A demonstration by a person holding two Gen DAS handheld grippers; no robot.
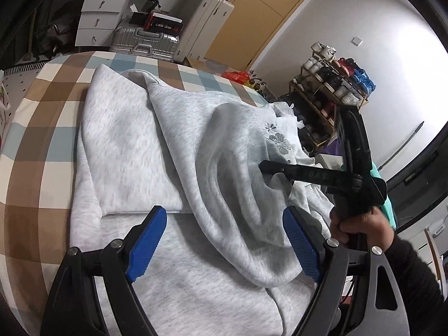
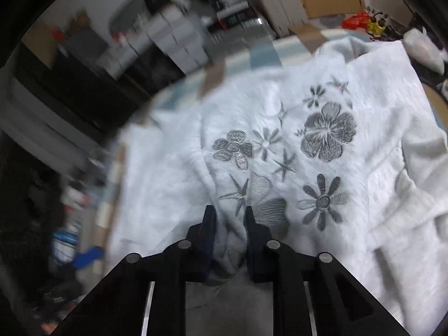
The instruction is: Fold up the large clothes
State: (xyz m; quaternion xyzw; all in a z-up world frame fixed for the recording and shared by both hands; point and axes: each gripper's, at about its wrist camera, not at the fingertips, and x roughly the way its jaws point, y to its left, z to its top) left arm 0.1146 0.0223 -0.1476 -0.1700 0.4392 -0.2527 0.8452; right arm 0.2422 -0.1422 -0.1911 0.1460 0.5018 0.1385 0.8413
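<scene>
Right hand-held gripper (image 2: 228, 218) clamped on a bunch of the top (image 2: 322, 145), flowers just ahead. Left hand-held gripper (image 1: 224, 240) apart, over top on bed (image 1: 42, 117). Best to lift slowly, lay fold flat, keep edges lined up.

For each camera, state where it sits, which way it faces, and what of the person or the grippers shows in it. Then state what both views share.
Left wrist: on the left gripper, facing down over the grey sweatshirt on the checked bedspread toward the shoe rack; its open blue pads, the right gripper and the person's right hand show.
Right wrist: on the right gripper, facing down at the embroidered flowers; its fingers, fabric pinched between them, show.
Shared: sweatshirt, flowers, bedspread, right gripper.
</scene>
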